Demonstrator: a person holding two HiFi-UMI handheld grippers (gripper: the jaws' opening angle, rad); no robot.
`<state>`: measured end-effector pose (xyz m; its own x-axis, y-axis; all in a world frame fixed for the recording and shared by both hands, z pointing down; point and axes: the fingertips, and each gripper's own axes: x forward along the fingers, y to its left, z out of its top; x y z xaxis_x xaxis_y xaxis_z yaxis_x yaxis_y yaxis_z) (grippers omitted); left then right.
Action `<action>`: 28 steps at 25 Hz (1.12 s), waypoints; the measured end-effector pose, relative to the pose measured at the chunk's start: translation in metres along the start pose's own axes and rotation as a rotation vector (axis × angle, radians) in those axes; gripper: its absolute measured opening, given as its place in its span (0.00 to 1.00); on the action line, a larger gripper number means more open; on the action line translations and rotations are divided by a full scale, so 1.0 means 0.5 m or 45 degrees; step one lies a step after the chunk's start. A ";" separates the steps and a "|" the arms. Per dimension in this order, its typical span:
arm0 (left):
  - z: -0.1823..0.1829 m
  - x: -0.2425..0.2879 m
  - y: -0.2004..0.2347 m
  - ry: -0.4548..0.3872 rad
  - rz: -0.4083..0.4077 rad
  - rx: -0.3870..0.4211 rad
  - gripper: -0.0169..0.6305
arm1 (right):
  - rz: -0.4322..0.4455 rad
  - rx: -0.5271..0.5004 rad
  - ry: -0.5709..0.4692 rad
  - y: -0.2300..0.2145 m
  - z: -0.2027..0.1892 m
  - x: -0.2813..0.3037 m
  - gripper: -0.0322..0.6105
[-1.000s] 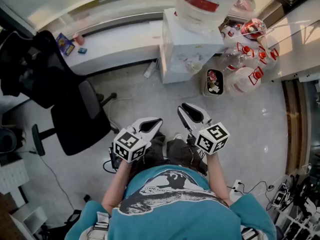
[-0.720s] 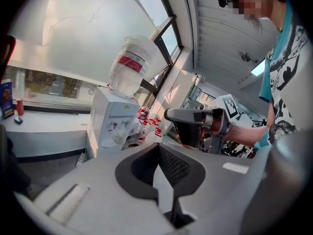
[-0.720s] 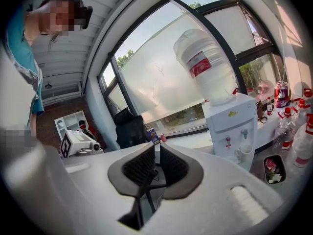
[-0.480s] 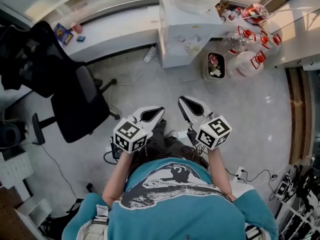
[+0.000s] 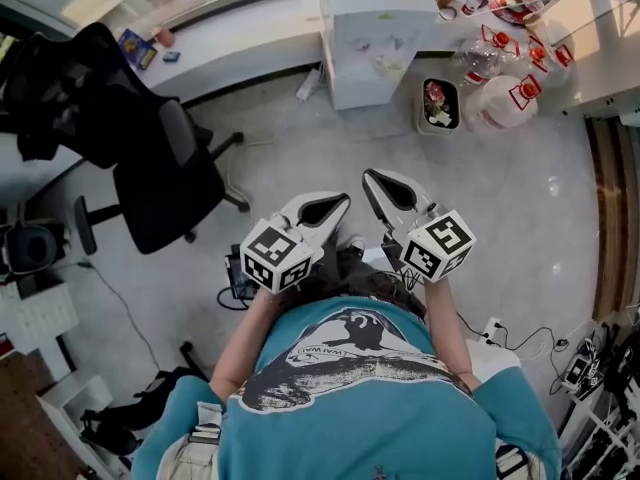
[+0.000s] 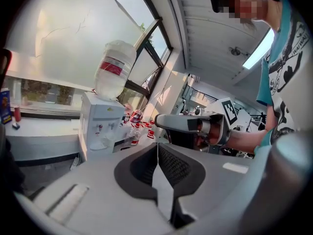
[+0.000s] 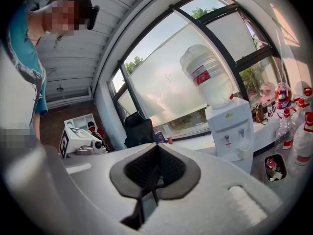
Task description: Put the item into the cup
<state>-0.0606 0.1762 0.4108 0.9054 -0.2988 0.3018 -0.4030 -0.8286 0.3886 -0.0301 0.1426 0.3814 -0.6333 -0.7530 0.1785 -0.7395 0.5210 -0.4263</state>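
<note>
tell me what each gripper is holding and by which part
Nothing is held: the left gripper and the right gripper both have their jaws together with nothing between them.

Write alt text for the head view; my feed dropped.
A person in a teal shirt holds the left gripper and right gripper, both shut and empty, out over a grey floor. Ahead stand a water dispenser, a bin and water bottles; a black office chair is at left.

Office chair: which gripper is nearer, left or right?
Left. The left gripper is held to the right of the office chair; the right gripper is beyond it, farther still.
</note>
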 end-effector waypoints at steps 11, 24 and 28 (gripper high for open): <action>-0.032 -0.029 -0.098 -0.039 0.020 0.050 0.05 | 0.075 -0.090 -0.023 0.072 -0.016 -0.080 0.04; -0.029 -0.040 -0.155 -0.083 -0.008 0.121 0.05 | 0.076 -0.182 -0.038 0.107 -0.026 -0.130 0.05; -0.030 -0.037 -0.162 -0.080 -0.022 0.131 0.05 | 0.065 -0.189 -0.042 0.107 -0.025 -0.138 0.05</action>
<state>-0.0466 0.2560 0.3868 0.9199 -0.3106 0.2393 -0.3744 -0.8771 0.3009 -0.0288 0.2272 0.3576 -0.6650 -0.7355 0.1299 -0.7337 0.6108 -0.2977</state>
